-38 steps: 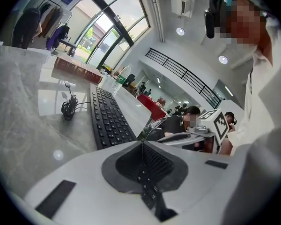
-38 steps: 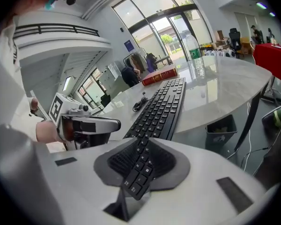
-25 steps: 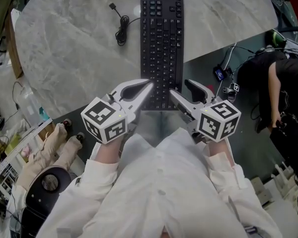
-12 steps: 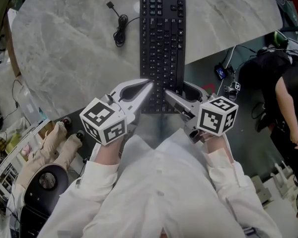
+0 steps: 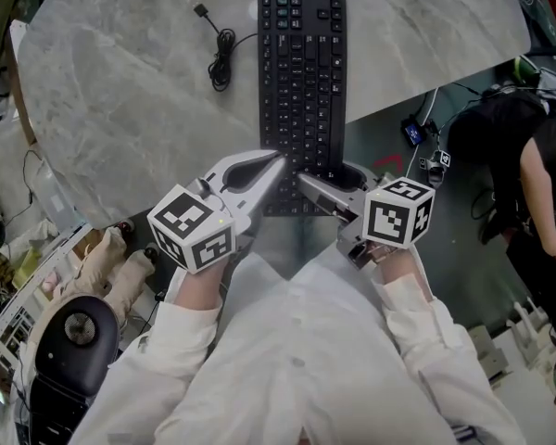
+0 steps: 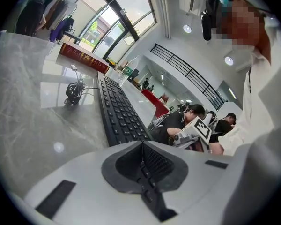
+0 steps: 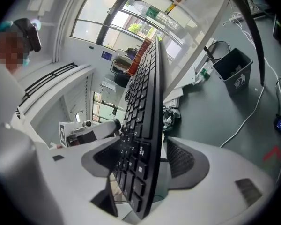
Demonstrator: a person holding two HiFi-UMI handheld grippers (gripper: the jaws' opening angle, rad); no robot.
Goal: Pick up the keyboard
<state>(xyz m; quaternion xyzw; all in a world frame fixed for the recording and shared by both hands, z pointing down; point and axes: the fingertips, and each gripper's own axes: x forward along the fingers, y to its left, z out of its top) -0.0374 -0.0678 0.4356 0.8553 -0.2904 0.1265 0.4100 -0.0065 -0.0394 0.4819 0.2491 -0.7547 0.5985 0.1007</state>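
The black keyboard (image 5: 301, 54) lies lengthwise on the grey marble table (image 5: 120, 109), and its near end sticks out past the table's edge. My right gripper (image 5: 324, 176) is open at that near end, with one jaw over the keys and one under the base. In the right gripper view the keyboard (image 7: 145, 125) stands edge-on between the jaws, with a gap on the underside. My left gripper (image 5: 278, 162) is shut and empty, with its tip by the keyboard's near left corner. In the left gripper view the keyboard (image 6: 119, 111) runs ahead to the right.
A coiled black cable (image 5: 224, 54) lies on the table left of the keyboard. A person in black (image 5: 537, 156) stands at the right among cables on the floor. A bin (image 7: 234, 76) stands below the table. A glove (image 5: 93, 267) and a round black device (image 5: 74, 332) sit at the lower left.
My right gripper has rolled and slid left, so its jaws now straddle the keyboard's near end. The left gripper has stayed in place.
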